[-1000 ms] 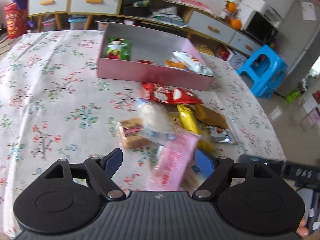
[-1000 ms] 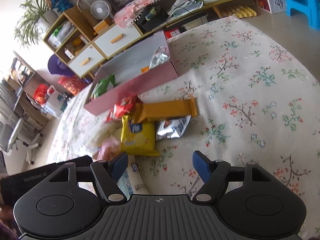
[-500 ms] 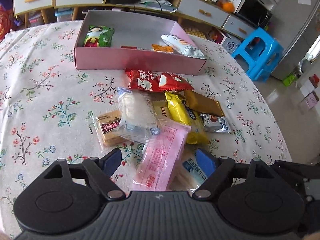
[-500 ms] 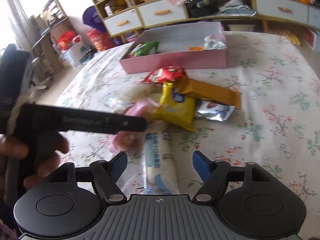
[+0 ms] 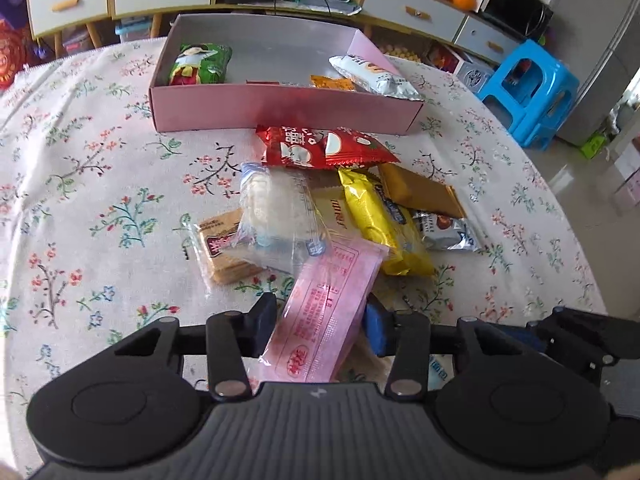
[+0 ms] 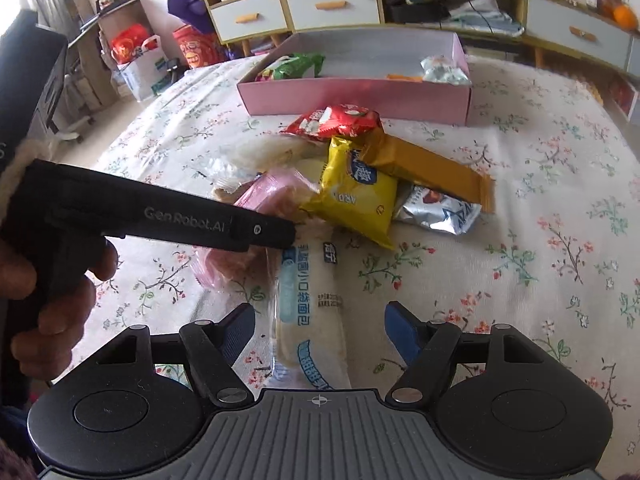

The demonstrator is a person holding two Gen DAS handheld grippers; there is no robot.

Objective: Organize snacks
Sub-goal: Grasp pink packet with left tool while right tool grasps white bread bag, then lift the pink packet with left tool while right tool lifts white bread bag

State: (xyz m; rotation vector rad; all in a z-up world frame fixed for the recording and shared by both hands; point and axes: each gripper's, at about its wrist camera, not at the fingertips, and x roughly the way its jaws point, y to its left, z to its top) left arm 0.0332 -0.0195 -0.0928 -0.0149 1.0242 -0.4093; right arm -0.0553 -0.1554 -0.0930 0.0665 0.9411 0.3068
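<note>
My left gripper (image 5: pixel 320 312) points down at the near end of a snack pile, and its jaws are closing with a pink packet (image 5: pixel 332 280) between them, both pads against its sides. In the right wrist view the pink packet (image 6: pixel 272 192) lies partly under the left gripper's black body (image 6: pixel 160 212). My right gripper (image 6: pixel 316 328) stands open over a long white-and-blue bread packet (image 6: pixel 308 312), which lies between its fingers untouched. Behind the pile stands the pink box (image 5: pixel 280 108), holding a green packet (image 5: pixel 200 64), a white packet (image 5: pixel 376 76) and an orange one (image 5: pixel 332 82).
The pile holds a red packet (image 5: pixel 324 148), a yellow packet (image 5: pixel 380 220), a gold bar (image 5: pixel 416 192), a silver packet (image 5: pixel 444 232), a clear packet (image 5: pixel 276 216) and a brown biscuit pack (image 5: pixel 220 240). A blue stool (image 5: pixel 528 92) and low drawers stand beyond the floral table. A hand (image 6: pixel 48 300) grips the left tool.
The left jaws have come together onto the pink packet. The right gripper has rolled level and shifted, so the bread packet now lies between its fingers.
</note>
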